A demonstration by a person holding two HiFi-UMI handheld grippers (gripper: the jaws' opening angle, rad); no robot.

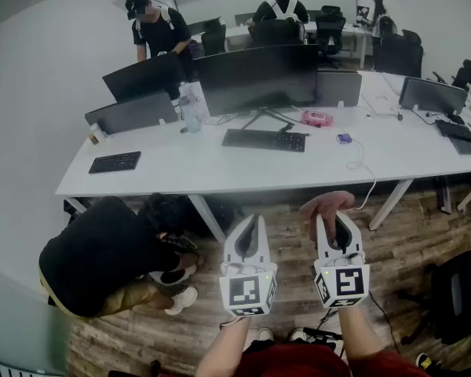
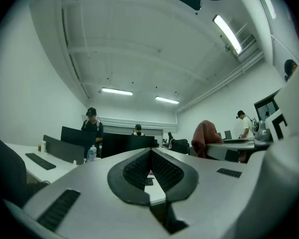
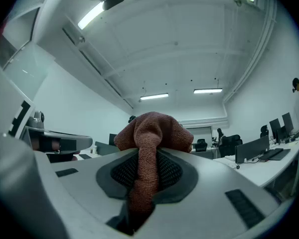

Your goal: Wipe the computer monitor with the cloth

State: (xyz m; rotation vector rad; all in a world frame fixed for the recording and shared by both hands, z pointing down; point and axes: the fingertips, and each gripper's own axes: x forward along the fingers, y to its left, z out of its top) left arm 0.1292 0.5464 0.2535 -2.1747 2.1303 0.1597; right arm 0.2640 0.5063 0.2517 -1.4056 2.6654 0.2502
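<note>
The wide dark monitor (image 1: 257,77) stands on the white desk (image 1: 180,167), its back to me. It also shows far off in the left gripper view as the monitor (image 2: 127,144). Both grippers hover low over the wooden floor in front of the desk, well short of the monitor. My right gripper (image 1: 330,218) is shut on a reddish-brown cloth (image 1: 326,204) that bunches over its tips; the cloth (image 3: 154,131) fills the jaws in the right gripper view. My left gripper (image 1: 251,221) is shut with nothing in it, its pads (image 2: 139,168) meeting at the tip.
A keyboard (image 1: 264,140), a water bottle (image 1: 190,110) and a pink item (image 1: 316,118) lie near the monitor. A person in black (image 1: 102,254) crouches on the floor at the left by the desk leg. Other people stand behind the desk. A black chair (image 1: 463,293) is at right.
</note>
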